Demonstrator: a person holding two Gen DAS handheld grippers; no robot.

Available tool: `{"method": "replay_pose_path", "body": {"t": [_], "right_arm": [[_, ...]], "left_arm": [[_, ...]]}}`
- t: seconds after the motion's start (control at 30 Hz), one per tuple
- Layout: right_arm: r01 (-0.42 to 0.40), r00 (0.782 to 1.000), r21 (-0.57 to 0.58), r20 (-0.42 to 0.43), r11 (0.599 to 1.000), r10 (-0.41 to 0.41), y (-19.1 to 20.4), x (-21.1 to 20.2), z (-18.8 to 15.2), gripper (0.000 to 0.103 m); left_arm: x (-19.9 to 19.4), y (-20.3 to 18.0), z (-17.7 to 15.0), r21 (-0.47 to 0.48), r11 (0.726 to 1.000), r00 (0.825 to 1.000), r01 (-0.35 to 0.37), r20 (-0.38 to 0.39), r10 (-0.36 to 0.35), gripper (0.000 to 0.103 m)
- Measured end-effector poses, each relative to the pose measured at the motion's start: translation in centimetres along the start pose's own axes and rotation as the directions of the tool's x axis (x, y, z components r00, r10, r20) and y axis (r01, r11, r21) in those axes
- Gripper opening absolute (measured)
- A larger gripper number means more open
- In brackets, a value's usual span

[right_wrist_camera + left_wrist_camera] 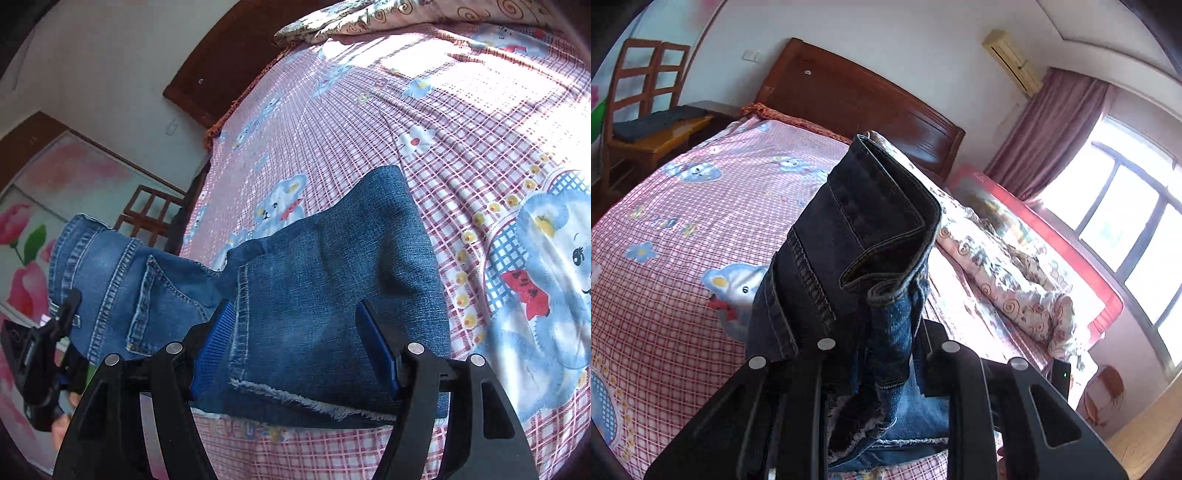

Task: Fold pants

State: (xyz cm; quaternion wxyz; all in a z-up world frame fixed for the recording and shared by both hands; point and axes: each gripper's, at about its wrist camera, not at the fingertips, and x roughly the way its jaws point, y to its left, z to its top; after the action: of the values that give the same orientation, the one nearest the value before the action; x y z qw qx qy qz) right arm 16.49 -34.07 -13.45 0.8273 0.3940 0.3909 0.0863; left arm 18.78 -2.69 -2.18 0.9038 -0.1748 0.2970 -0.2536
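A pair of blue denim jeans [325,266] lies partly folded on the bed, frayed hems toward me. My left gripper [882,350] is shut on the waistband end of the jeans [864,236] and holds it raised above the bed, the fabric standing up in front of the camera. It also shows at the left of the right wrist view [62,314], clamped on the waistband. My right gripper [295,332] is open, its blue-padded fingers [214,343] spread over the folded leg part near the hems, not pinching it.
The bed has a pink checked sheet with blue bears [665,229]. A dark wooden headboard [857,99] is behind. A rolled floral quilt [1004,273] lies along the window side by a red guard rail [1071,258]. A wooden chair [642,110] stands left.
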Motion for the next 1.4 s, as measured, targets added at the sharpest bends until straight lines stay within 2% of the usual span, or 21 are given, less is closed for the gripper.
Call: {"method": "replay_pose_path", "body": {"t": [0.07,0.17,0.23,0.3,0.33,0.37,0.43,0.5,0.57,0.63,0.7,0.77,0.9,1.03,1.07,1.1,1.2,1.3,1.4], "right_arm": [[-0.057,0.998,0.063,0.007,0.996,0.057,-0.6,-0.1,0.5,0.067],[-0.056,0.998,0.108,0.034,0.993,0.053,-1.5,-0.6,1.0,0.069],[-0.036,0.999,0.121,0.044,0.992,0.031,-2.2,-0.8,1.2,0.069],[-0.020,0.999,0.134,0.044,0.991,0.014,-2.9,-1.0,1.3,0.069],[-0.018,0.999,0.138,0.043,0.990,0.012,-3.2,-1.1,1.2,0.069],[-0.020,0.999,0.138,0.041,0.990,0.015,-3.4,-1.2,1.2,0.069],[-0.035,0.999,0.133,0.033,0.990,0.031,-3.7,-1.4,1.2,0.069],[-0.067,0.998,0.119,0.026,0.991,0.064,-3.4,-1.5,1.1,0.069],[-0.092,0.996,0.111,0.017,0.989,0.091,-3.2,-1.6,0.9,0.069],[-0.097,0.995,0.104,-0.006,0.990,0.098,-2.8,-1.3,0.9,0.069],[-0.046,0.998,0.093,-0.039,0.995,0.049,-2.4,-0.8,0.5,0.069],[-0.044,0.997,0.098,-0.064,0.994,0.050,-2.3,-0.3,0.3,0.069],[-0.037,0.993,0.044,-0.109,0.998,0.042,-0.9,1.0,-0.1,0.069],[0.082,0.980,-0.031,-0.178,0.996,-0.086,0.6,3.3,-0.5,0.068],[0.092,0.977,-0.057,-0.189,0.994,-0.102,1.0,3.6,-0.5,0.047],[0.098,0.973,-0.078,-0.200,0.992,-0.112,1.2,3.9,-0.6,0.020],[0.103,0.972,-0.130,-0.200,0.986,-0.127,2.3,3.7,-0.2,0.013],[0.112,0.982,-0.304,-0.114,0.946,-0.153,6.3,2.0,0.1,0.013],[0.113,0.991,-0.344,-0.032,0.932,-0.132,7.5,-0.1,0.9,0.012]], "left_arm": [[2.2,-2.3,-1.9,0.074,0.997,0.998,0.005,-0.064,0.000,0.020],[5.9,-5.1,-5.8,0.194,0.981,0.985,-0.002,-0.171,0.036,0.020],[7.7,-6.4,-8.8,0.260,0.965,0.966,-0.024,-0.243,0.090,0.021],[9.8,-6.8,-11.1,0.341,0.939,0.940,-0.051,-0.302,0.161,0.023],[9.8,-7.2,-12.1,0.390,0.919,0.935,-0.063,-0.299,0.191,0.030],[9.2,-7.5,-12.6,0.417,0.907,0.940,-0.060,-0.281,0.192,0.037],[7.2,-8.6,-13.3,0.456,0.889,0.950,-0.047,-0.253,0.180,0.072],[4.7,-9.4,-13.7,0.498,0.864,0.958,-0.069,-0.209,0.196,0.078],[2.4,-9.4,-13.7,0.491,0.869,0.968,-0.060,-0.182,0.170,0.082],[0.0,-8.4,-13.1,0.460,0.883,0.973,-0.094,-0.144,0.178,0.088],[-1.4,-7.2,-12.2,0.406,0.904,0.970,-0.132,-0.134,0.202,0.088],[-2.8,-5.4,-11.4,0.353,0.921,0.968,-0.163,-0.123,0.219,0.088],[-4.2,-2.0,-10.8,0.298,0.926,0.953,-0.233,-0.118,0.278,0.088],[-4.4,0.0,-10.8,0.253,0.928,0.942,-0.273,-0.127,0.311,0.089],[-4.4,0.3,-10.8,0.247,0.928,0.940,-0.279,-0.129,0.317,0.089],[-4.4,0.5,-10.8,0.241,0.928,0.938,-0.283,-0.130,0.320,0.090],[-4.4,1.1,-10.1,0.242,0.921,0.934,-0.304,-0.113,0.338,0.090],[-4.1,1.5,-8.9,0.236,0.916,0.932,-0.323,-0.091,0.352,0.091],[-3.5,1.4,-7.7,0.238,0.914,0.934,-0.329,-0.063,0.352,0.092]]}}
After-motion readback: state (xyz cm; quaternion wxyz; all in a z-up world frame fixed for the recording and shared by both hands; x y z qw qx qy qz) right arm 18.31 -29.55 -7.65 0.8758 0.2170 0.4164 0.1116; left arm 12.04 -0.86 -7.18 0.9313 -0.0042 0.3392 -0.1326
